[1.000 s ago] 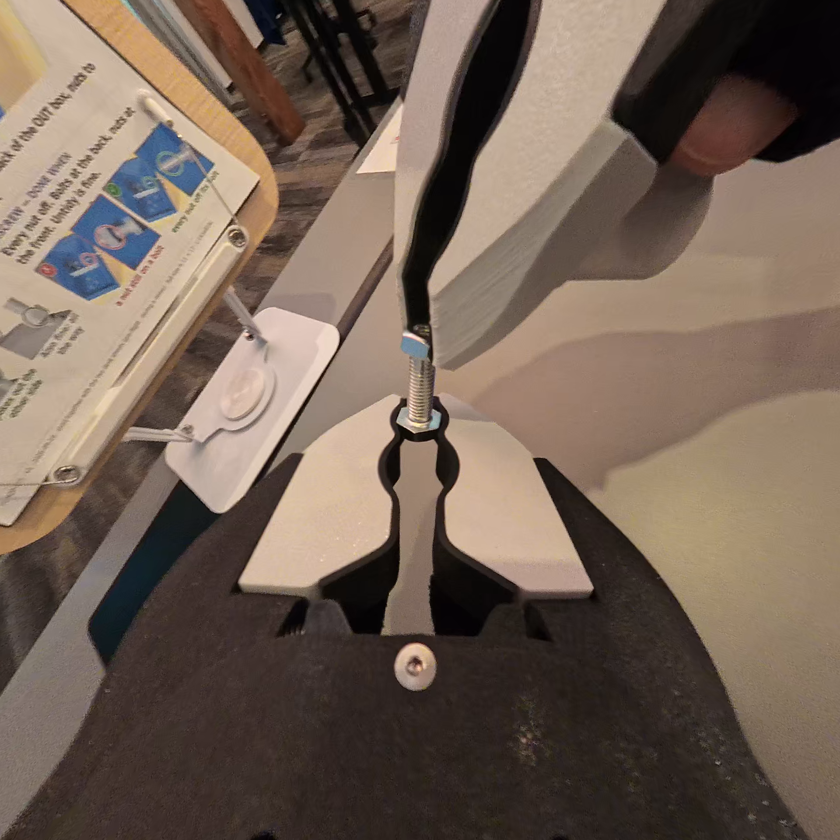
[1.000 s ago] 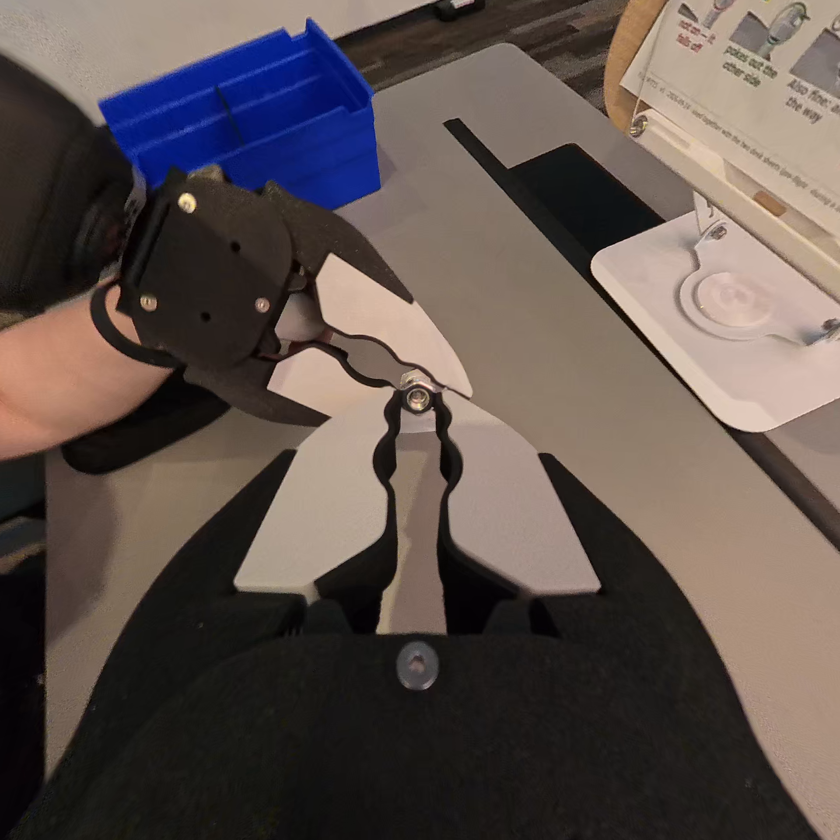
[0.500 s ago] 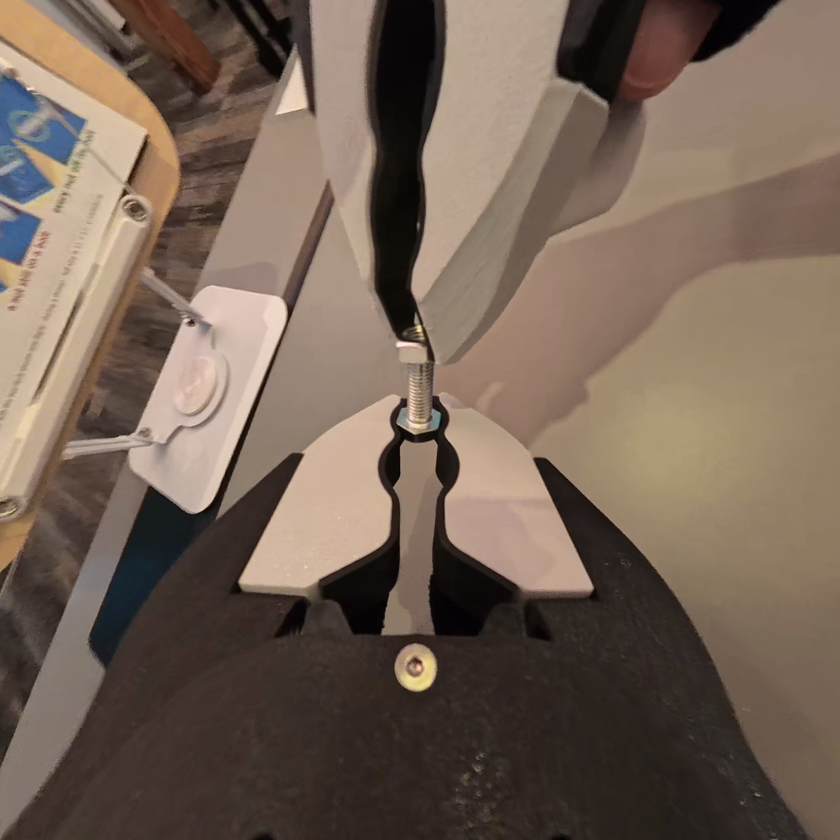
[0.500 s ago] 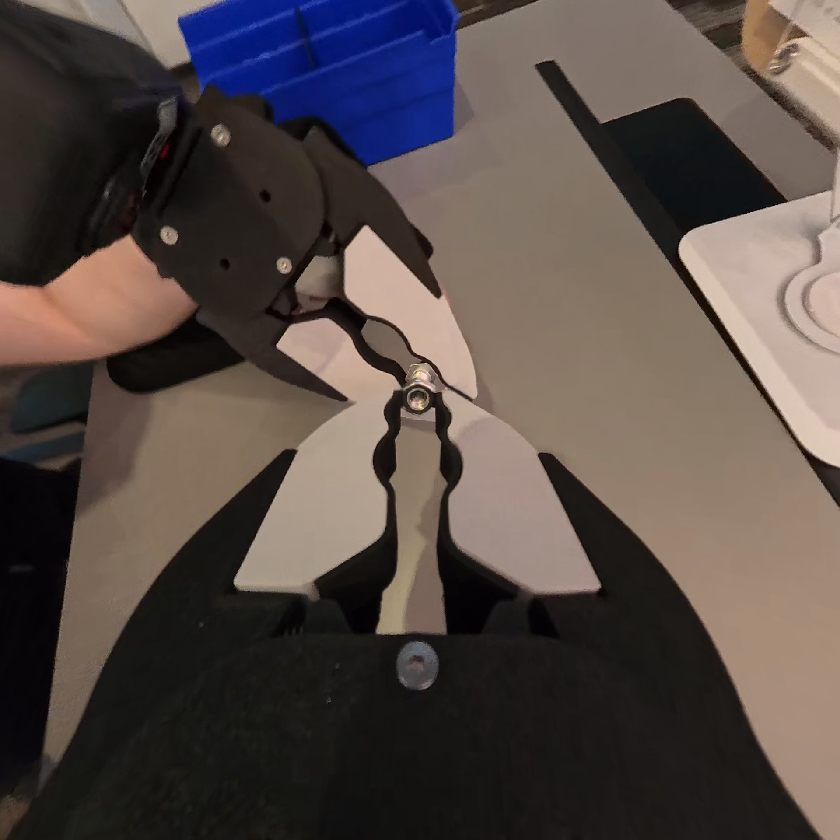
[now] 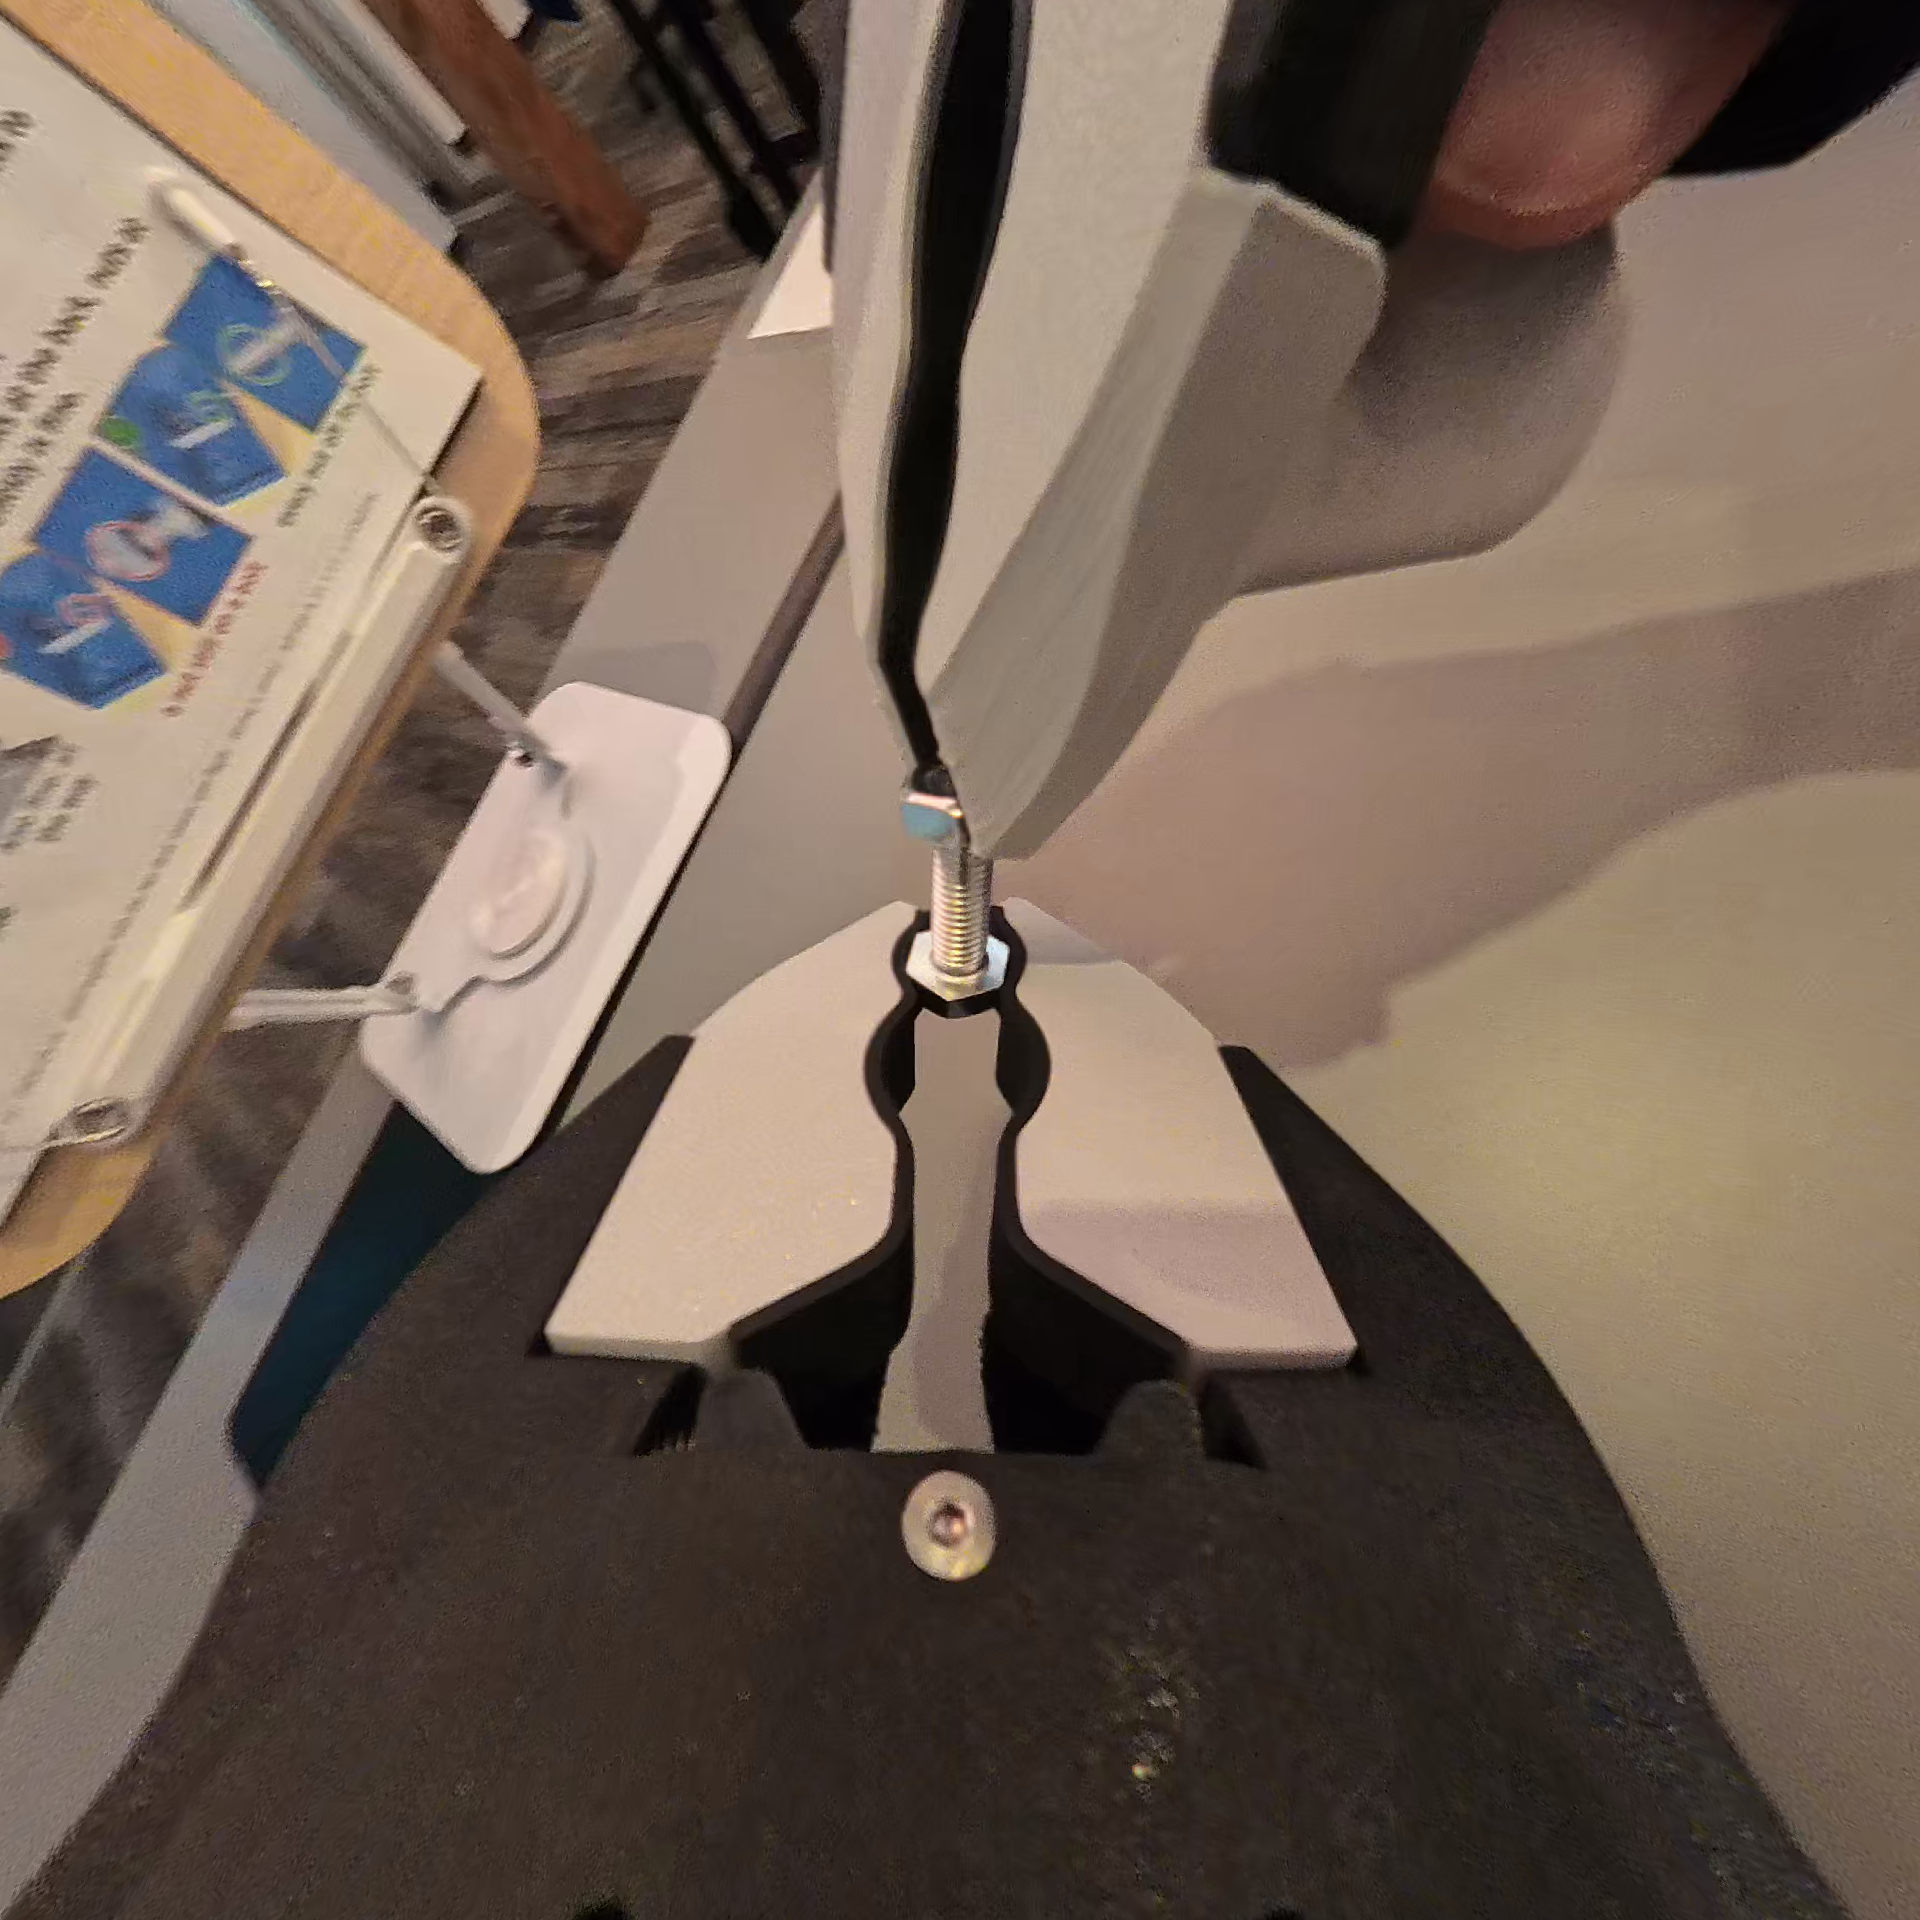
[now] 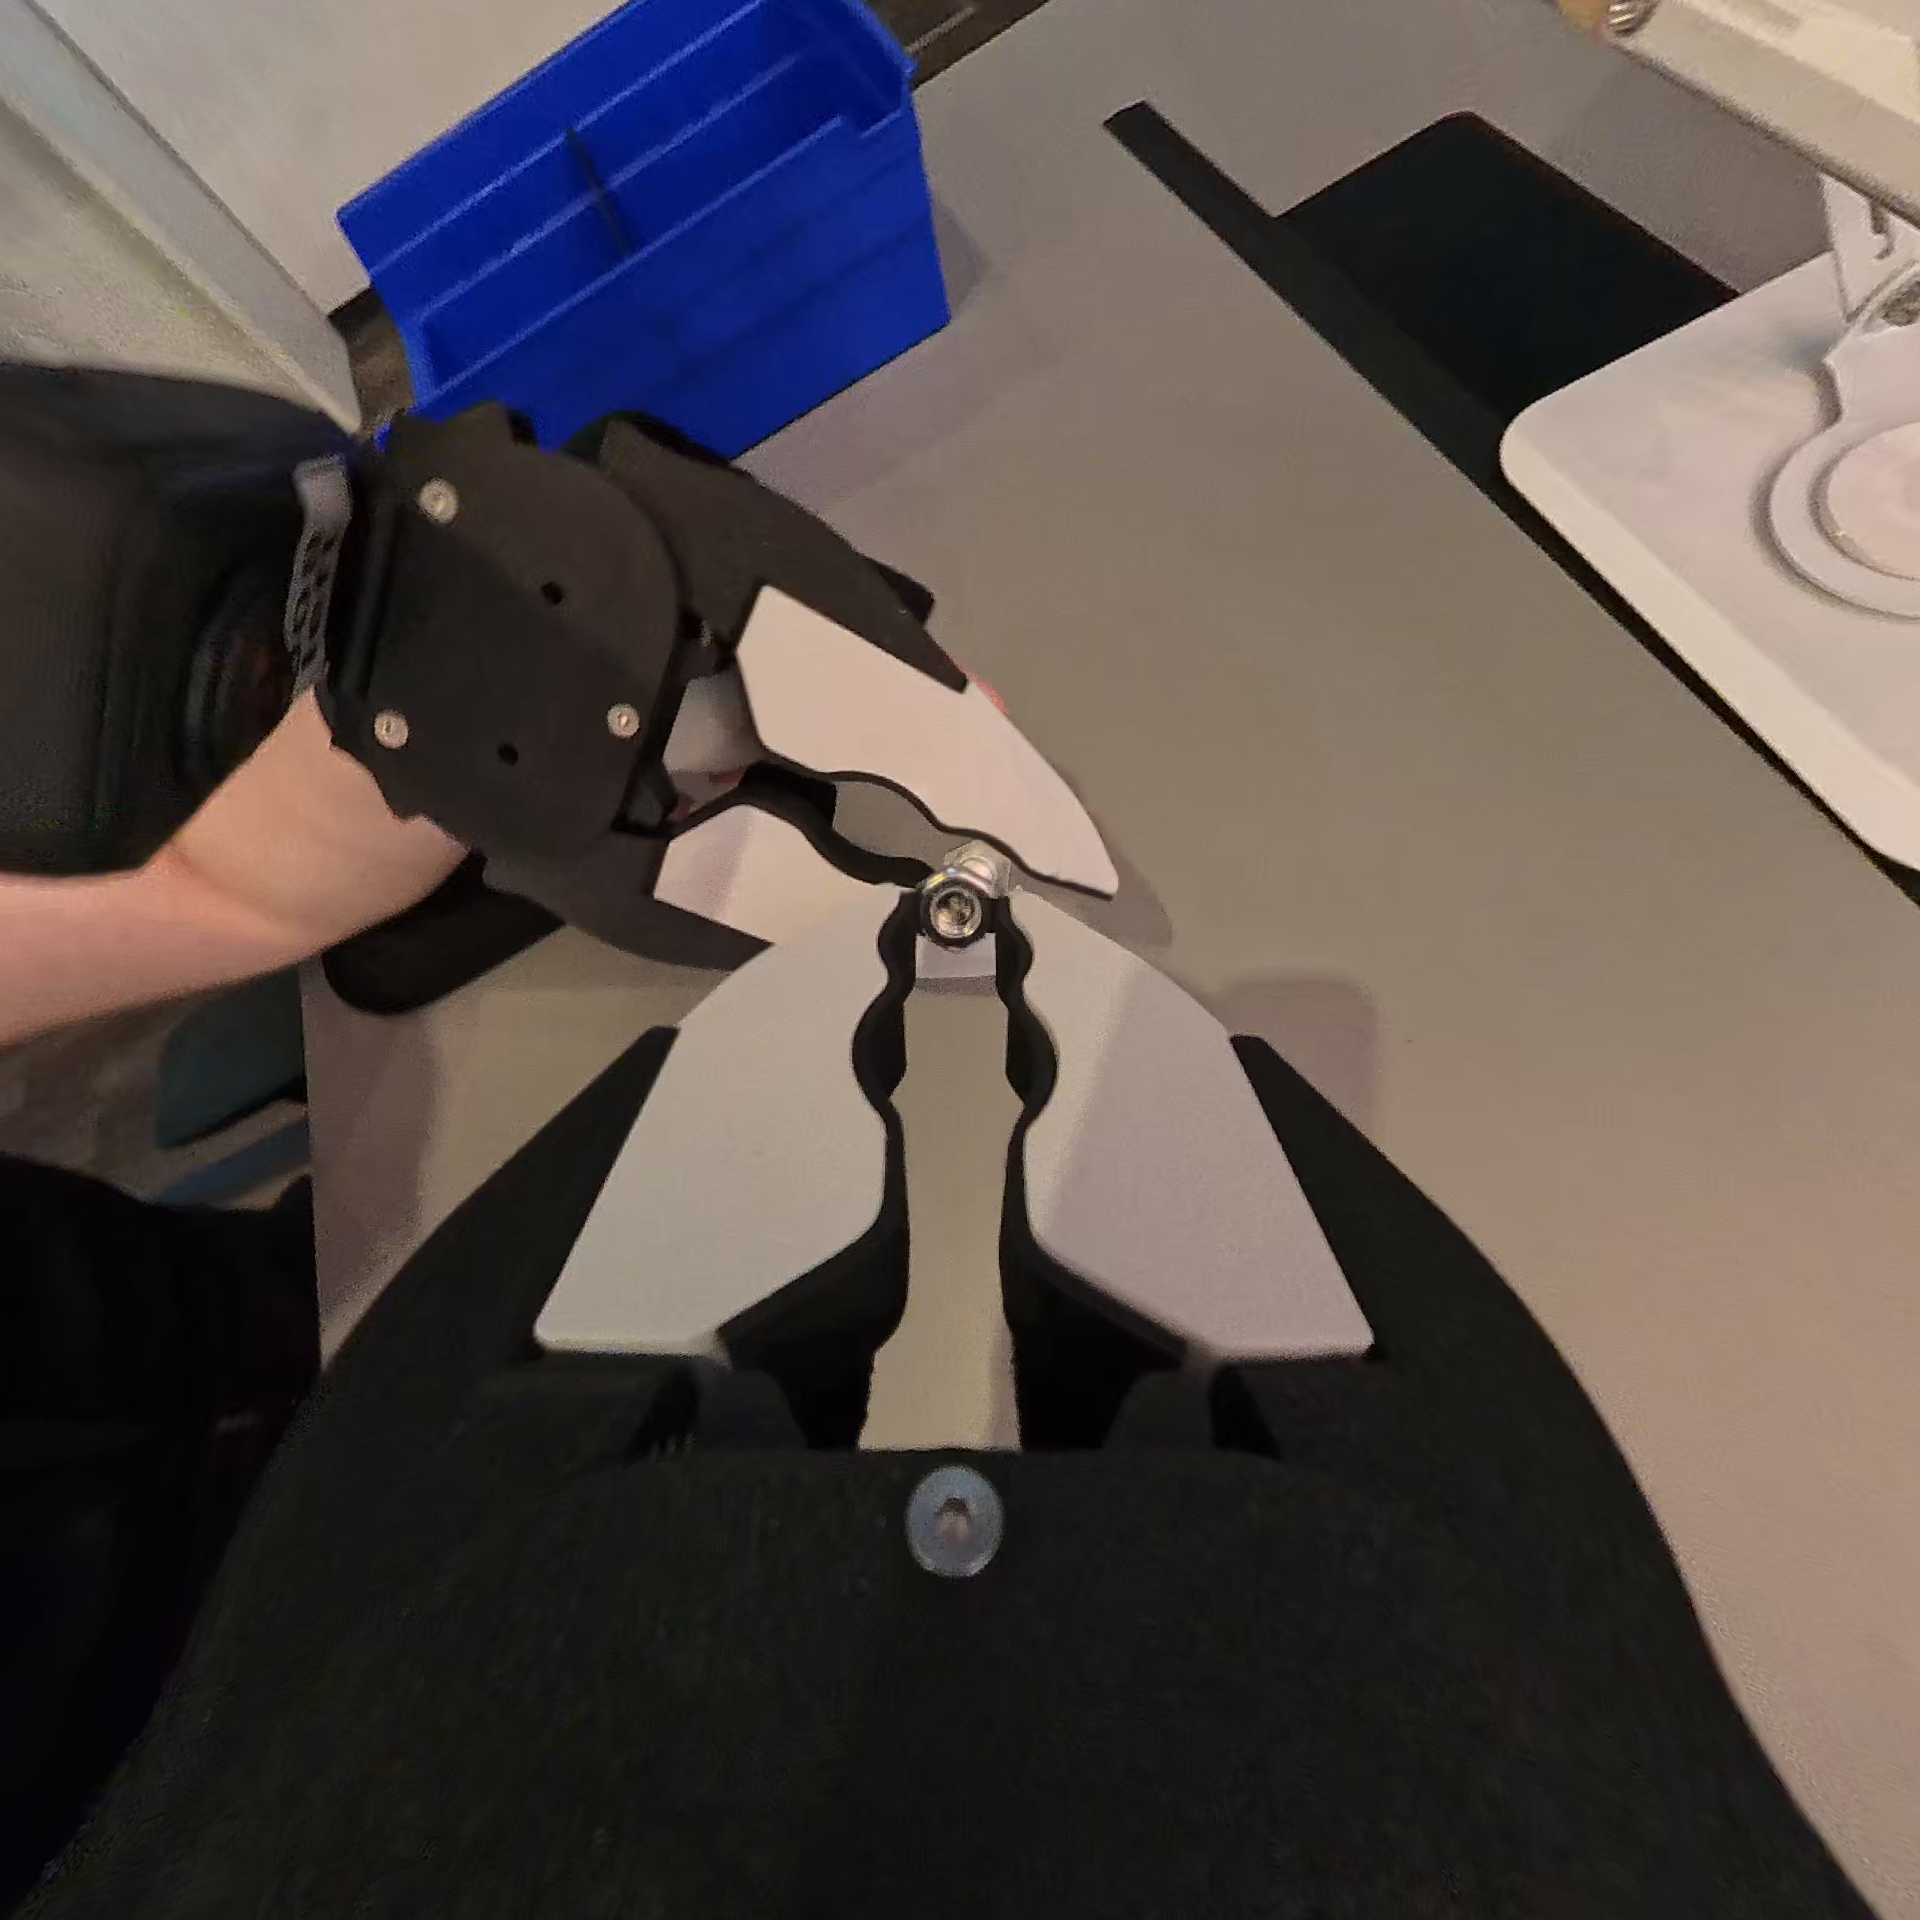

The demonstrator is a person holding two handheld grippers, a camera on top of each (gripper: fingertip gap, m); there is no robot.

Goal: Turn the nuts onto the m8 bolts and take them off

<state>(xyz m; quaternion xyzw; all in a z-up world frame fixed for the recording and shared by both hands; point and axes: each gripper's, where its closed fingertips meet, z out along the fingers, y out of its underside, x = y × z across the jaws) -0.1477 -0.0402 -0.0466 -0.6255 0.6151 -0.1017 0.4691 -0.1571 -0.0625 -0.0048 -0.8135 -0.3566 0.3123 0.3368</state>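
Grey table top [image 6: 1299, 644] with a black slot and a dark rectangular cut-out [image 6: 1496, 260]. Blue divided bin [image 6: 665, 239] at the far edge. White stand base [image 5: 540, 925] carries an instruction sheet [image 5: 156, 540]. Beyond: rounded wooden table [image 5: 488, 343], dark wood-pattern floor [image 5: 644, 301], pale wall [image 6: 312, 94]. Warm, dim light.

Dim, warm indoor light is seen in both views, and soft, broad shadows are cast across the grey table [image 5: 1662, 1195]. Wide-angle bending is shown toward the edges, while the instruction sheet [image 5: 156, 582] at far left and the blue bin [image 6: 665, 218] are slightly blurred.
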